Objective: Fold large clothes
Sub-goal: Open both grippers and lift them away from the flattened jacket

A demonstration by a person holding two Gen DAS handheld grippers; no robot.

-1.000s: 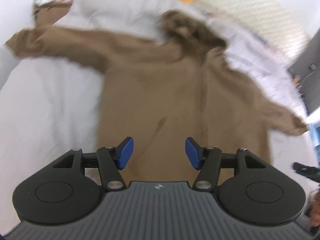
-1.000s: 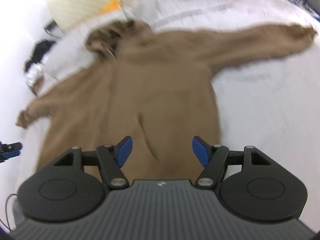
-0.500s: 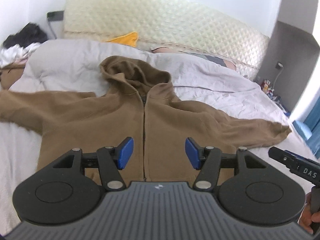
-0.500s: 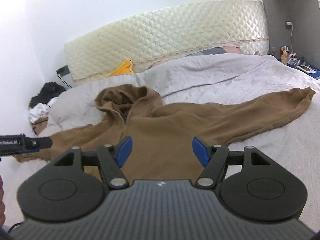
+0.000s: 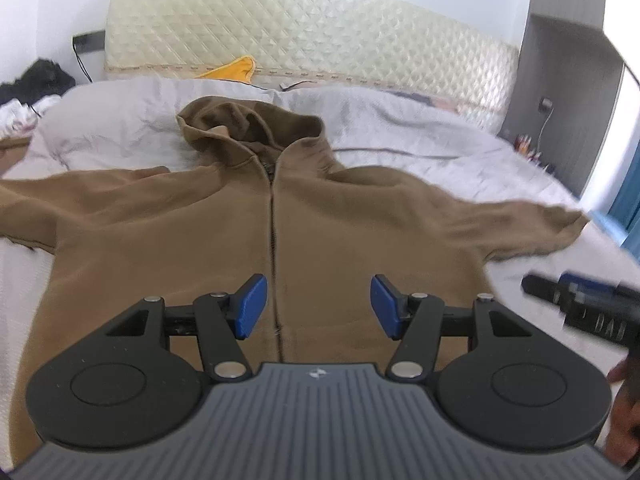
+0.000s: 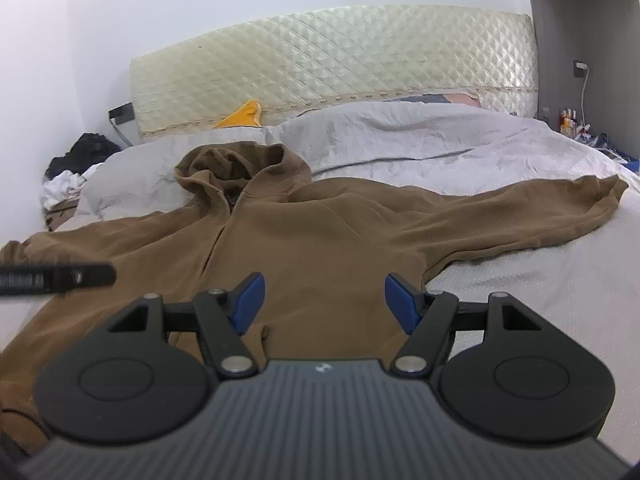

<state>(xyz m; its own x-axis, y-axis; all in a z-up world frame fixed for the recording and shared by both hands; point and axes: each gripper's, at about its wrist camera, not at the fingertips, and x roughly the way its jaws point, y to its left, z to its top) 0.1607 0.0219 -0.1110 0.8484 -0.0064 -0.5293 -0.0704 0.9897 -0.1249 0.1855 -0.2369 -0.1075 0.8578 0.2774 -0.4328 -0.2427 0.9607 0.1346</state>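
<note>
A brown zip hoodie (image 5: 328, 220) lies flat and face up on the bed, hood toward the headboard, both sleeves spread out sideways; it also shows in the right wrist view (image 6: 320, 240). My left gripper (image 5: 316, 306) is open and empty, above the hoodie's lower front near the zip. My right gripper (image 6: 324, 304) is open and empty, above the lower front to the right of the zip. The right gripper's body (image 5: 584, 308) shows at the right edge of the left wrist view. The left gripper's body (image 6: 52, 276) shows at the left of the right wrist view.
The bed has a grey duvet (image 6: 420, 136) and a white sheet (image 6: 560, 300). A quilted cream headboard (image 5: 300, 40) stands behind, with a yellow item (image 5: 232, 70) against it. A pile of clothes (image 6: 76, 168) lies at the far left. A grey cabinet (image 5: 560, 92) stands right.
Both cameras tilted up from looking down at the hoodie to a level view across the bed. Both grippers have stayed open. The hoodie has not moved.
</note>
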